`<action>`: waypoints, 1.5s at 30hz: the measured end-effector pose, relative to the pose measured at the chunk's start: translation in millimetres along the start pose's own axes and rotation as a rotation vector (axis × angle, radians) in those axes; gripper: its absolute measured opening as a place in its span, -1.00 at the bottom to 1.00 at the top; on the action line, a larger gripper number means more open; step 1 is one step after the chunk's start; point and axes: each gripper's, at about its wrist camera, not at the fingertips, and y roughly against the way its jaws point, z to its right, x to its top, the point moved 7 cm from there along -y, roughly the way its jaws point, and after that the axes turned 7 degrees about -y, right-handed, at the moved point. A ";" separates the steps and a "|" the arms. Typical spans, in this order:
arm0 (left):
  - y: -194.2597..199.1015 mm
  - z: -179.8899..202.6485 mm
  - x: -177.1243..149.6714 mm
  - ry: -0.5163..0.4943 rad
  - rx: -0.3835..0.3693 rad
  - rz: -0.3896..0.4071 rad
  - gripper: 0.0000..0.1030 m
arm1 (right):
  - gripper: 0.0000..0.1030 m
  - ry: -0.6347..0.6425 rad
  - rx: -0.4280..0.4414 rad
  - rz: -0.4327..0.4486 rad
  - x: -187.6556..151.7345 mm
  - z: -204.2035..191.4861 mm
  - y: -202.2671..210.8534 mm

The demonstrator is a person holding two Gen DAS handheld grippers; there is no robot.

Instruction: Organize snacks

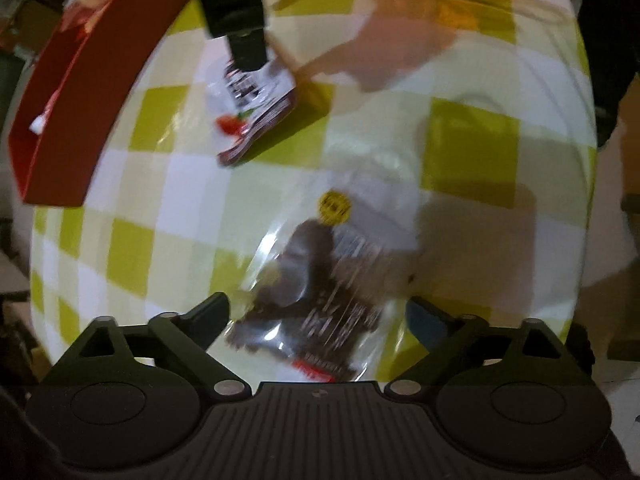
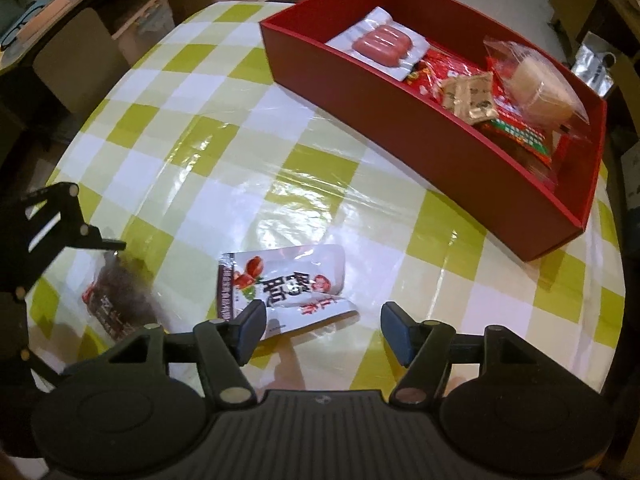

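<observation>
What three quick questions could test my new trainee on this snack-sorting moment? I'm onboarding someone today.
1. True or false: the red box is empty.
2. How many snack packets lie on the checked tablecloth outside the box?
3. Which is under the left gripper: A) white packet, B) dark packet?

Key: 1 false, it holds several snacks. 2 two. 3 B; the jaws stand open around it.
</observation>
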 end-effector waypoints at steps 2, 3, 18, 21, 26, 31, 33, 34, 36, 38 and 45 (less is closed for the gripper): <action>-1.5 -0.1 5.0 0.041 -0.017 0.011 0.99 | 0.35 -0.006 -0.004 -0.006 0.2 3.6 -1.2; -1.4 -1.3 6.1 0.082 -0.024 0.014 0.99 | 0.35 -0.012 -0.003 -0.004 1.0 5.4 -0.6; -17.3 -20.1 -63.2 1.088 -0.252 -0.224 0.79 | 0.42 -0.013 0.057 0.023 -0.4 -0.5 14.1; -14.6 -16.2 -66.4 1.133 -0.214 -0.218 0.81 | 0.43 -0.031 0.074 0.015 -0.8 -2.1 11.7; -7.6 -19.4 -69.5 1.222 -0.132 -0.189 0.81 | 0.44 -0.076 0.069 -0.023 -2.5 -1.7 -0.8; 9.4 -54.2 -58.3 1.202 -0.037 -0.095 0.85 | 0.55 -0.242 0.120 -0.054 -2.8 12.8 -10.0; 11.3 -60.9 -54.7 1.217 -0.054 -0.065 0.85 | 0.55 -0.311 0.169 -0.078 -4.6 13.5 -15.1; 8.9 -63.0 -53.9 1.213 -0.051 -0.071 0.85 | 0.55 -0.340 0.180 -0.084 -4.6 13.7 -16.5; 0.5 -64.3 -55.0 1.187 -0.014 -0.126 0.85 | 0.55 -0.390 0.201 -0.080 -2.8 12.9 -16.6; -4.0 -65.0 -56.1 1.174 -0.017 -0.142 0.83 | 0.59 -0.415 0.212 -0.079 -0.2 10.1 -18.1; -12.4 -67.0 -65.9 1.225 -0.047 -0.147 0.78 | 0.75 -0.440 0.179 -0.072 13.9 -11.8 -31.4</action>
